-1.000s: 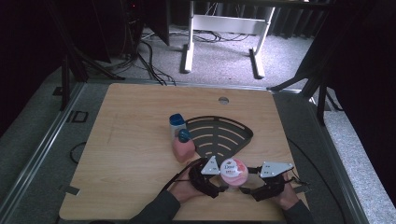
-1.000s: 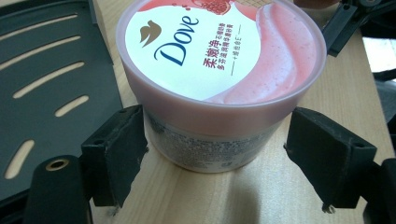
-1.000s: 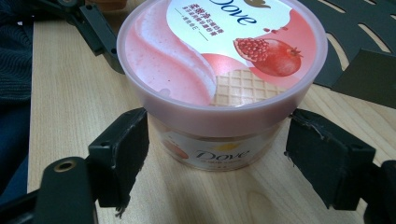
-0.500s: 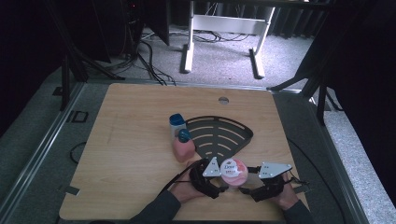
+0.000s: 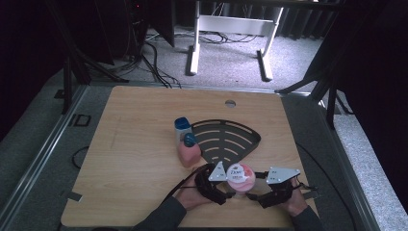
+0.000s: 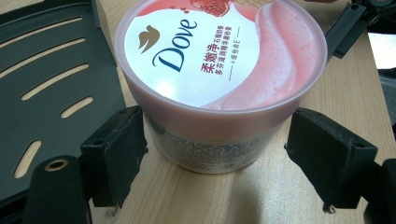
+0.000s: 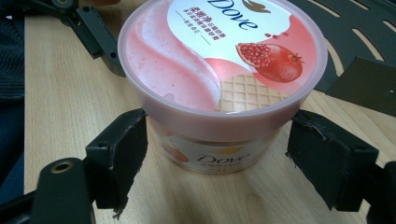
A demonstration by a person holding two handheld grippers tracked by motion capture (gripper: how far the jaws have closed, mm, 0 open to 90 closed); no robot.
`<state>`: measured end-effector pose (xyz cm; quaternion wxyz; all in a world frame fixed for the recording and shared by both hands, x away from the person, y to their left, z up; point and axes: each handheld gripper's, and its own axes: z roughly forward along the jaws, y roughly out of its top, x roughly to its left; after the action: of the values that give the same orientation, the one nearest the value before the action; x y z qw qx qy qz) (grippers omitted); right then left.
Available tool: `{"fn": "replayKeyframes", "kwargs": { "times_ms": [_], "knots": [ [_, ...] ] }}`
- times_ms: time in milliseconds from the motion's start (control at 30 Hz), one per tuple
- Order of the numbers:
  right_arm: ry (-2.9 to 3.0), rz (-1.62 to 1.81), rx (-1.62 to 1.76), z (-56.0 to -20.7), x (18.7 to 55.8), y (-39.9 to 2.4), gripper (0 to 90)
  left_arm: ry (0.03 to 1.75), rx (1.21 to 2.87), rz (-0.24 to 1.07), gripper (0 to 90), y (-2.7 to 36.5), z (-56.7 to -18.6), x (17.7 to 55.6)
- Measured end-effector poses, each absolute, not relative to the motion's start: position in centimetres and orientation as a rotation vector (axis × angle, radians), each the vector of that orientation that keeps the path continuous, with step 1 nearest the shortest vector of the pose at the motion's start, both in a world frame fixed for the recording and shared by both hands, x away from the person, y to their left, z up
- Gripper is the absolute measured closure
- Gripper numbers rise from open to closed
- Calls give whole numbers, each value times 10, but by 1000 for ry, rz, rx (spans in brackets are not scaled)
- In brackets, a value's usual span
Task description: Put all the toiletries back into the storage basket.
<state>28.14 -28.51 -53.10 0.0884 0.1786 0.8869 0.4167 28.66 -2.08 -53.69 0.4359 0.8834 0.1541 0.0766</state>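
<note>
Barely any shift since a second ago: both the left gripper (image 5: 222, 188) and right gripper (image 5: 260, 191), jaws apart, flanking the Dove tub (image 5: 240, 176) at six o'clock on the table (image 5: 134, 144); grasp not yet made.

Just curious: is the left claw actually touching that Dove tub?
Partly: in the left gripper view one pad presses the Dove tub; bare table shows before the other pad.

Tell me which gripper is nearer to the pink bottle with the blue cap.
Left. The left gripper sits just in front and to the right of the pink bottle, open around the Dove tub. The right gripper is on the tub's far side, farther away.
</note>
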Motion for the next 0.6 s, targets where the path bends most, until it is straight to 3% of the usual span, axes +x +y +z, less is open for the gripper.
{"fn": "replayKeyframes", "kwargs": {
  "times_ms": [600],
  "knots": [
    [2625,1245,538,-521,283,-284,189,387,2221,218,198,-24,-523,288]
  ]
}}
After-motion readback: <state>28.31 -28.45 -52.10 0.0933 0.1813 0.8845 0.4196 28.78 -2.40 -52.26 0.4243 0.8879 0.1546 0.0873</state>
